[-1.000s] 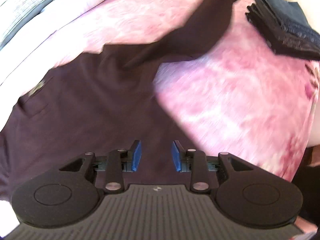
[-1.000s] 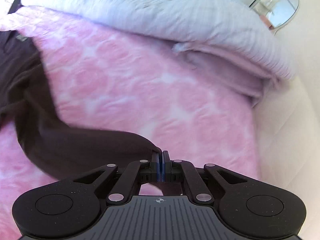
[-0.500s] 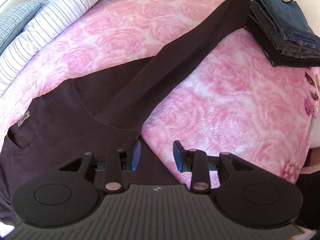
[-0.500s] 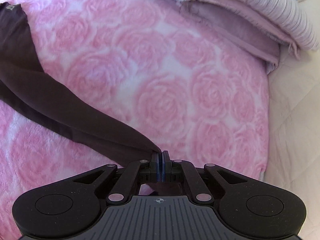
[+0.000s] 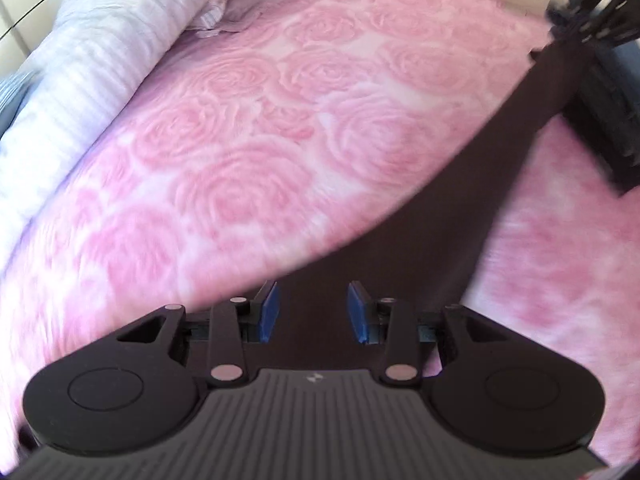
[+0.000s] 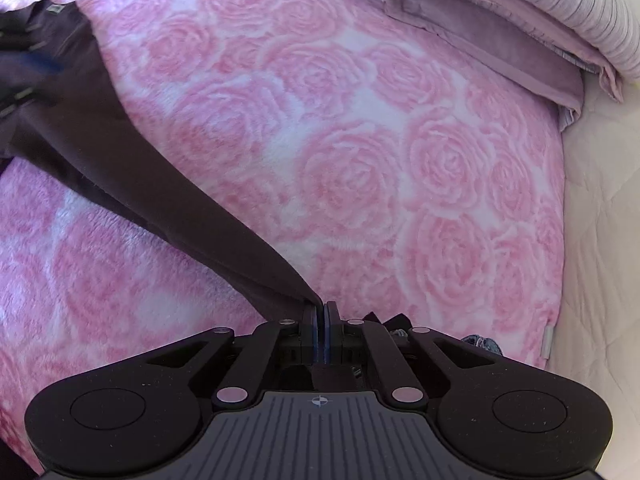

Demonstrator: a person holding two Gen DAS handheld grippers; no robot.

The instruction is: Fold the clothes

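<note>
A dark purple-brown long-sleeved shirt lies on the pink rose-patterned bed. Its sleeve is stretched taut from the body at the upper left to my right gripper, which is shut on the cuff. In the left wrist view the same sleeve runs from under my left gripper up to the right gripper at the top right. My left gripper is open and hovers over the base of the sleeve, blue pads on either side of the cloth.
A stack of folded dark clothes sits at the right of the left wrist view, under the stretched sleeve's end. A striped duvet and a mauve pillow line the far side. The bed's edge meets a cream surface.
My left gripper has moved along the shirt from its body onto the sleeve's base, still open. The right gripper keeps the cuff and has pulled the sleeve straighter.
</note>
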